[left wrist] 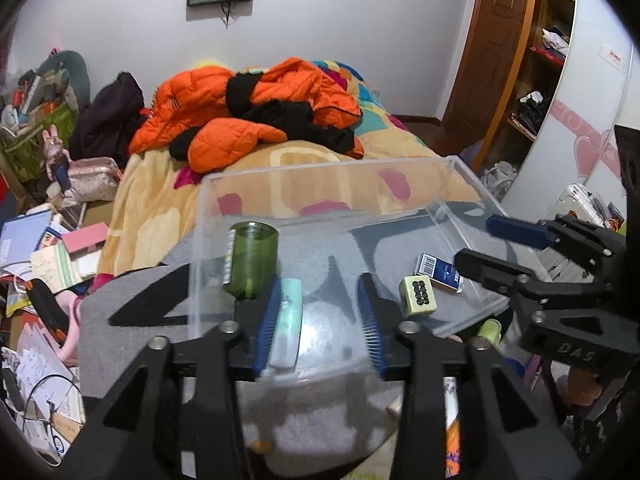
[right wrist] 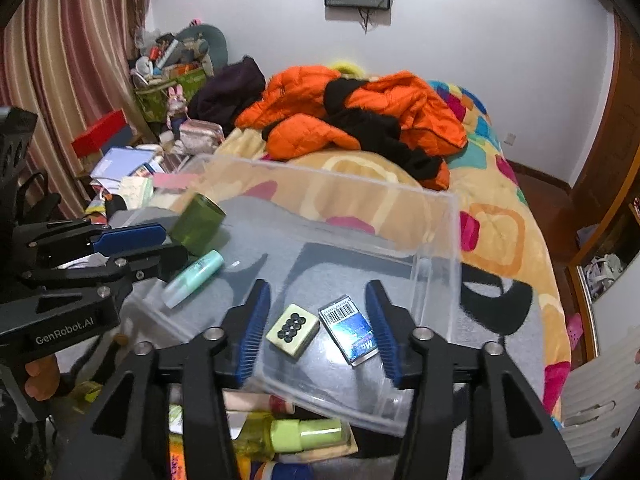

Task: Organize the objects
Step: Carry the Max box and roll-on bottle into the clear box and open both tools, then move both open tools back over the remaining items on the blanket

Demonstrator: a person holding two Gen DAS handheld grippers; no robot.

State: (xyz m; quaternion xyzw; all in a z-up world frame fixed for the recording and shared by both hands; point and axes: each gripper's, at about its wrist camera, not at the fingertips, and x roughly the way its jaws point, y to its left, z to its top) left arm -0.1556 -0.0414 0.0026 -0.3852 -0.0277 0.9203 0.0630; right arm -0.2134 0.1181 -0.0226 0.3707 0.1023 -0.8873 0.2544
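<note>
With both grippers' fingers open, left gripper (left wrist: 320, 320) beside the pale mint plastic tube (left wrist: 287, 322), right gripper (right wrist: 318, 332) around the cream dotted cube (right wrist: 293, 330), I lift straight out of the clear plastic bin (right wrist: 454, 240).

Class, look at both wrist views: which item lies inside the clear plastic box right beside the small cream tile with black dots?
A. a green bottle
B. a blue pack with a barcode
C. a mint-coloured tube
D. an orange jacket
B: the blue pack with a barcode lies next to the cream tile on the floor of the clear plastic box, between the fingers of the right tongs.
</note>
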